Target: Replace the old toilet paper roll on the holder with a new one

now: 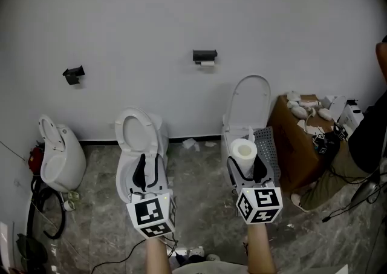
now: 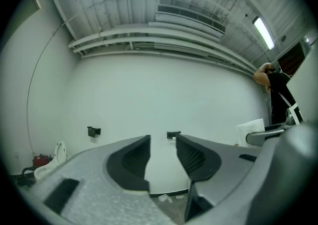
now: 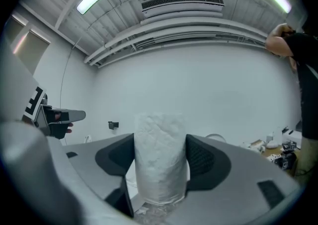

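Nearest the camera, the right gripper (image 1: 247, 173) is held level with its jaws spread wide and pressed on either side of the new roll (image 1: 244, 149), which is carried upright and full between the pads. Beside it, the left gripper (image 1: 147, 170) is held level too, its jaws a little apart; only the wall and floor are seen through the gap, so nothing is carried there.

The holder (image 1: 205, 55) is fixed to the white wall, well ahead of both grippers and higher in the head view. A small pale remnant, taken to be the old roll (image 1: 207, 63), is seen hanging just beneath it. From this the task is judged to be at an early stage: the fresh roll has been picked up, but the old one has not yet been removed and nothing has been fitted.

The holder is lined up roughly between the two grippers, slightly nearer the right one's side. In the left gripper view it appears just above the tip of one jaw, far off. An approach to the wall is judged to be needed first, the empty left gripper being free for the old roll
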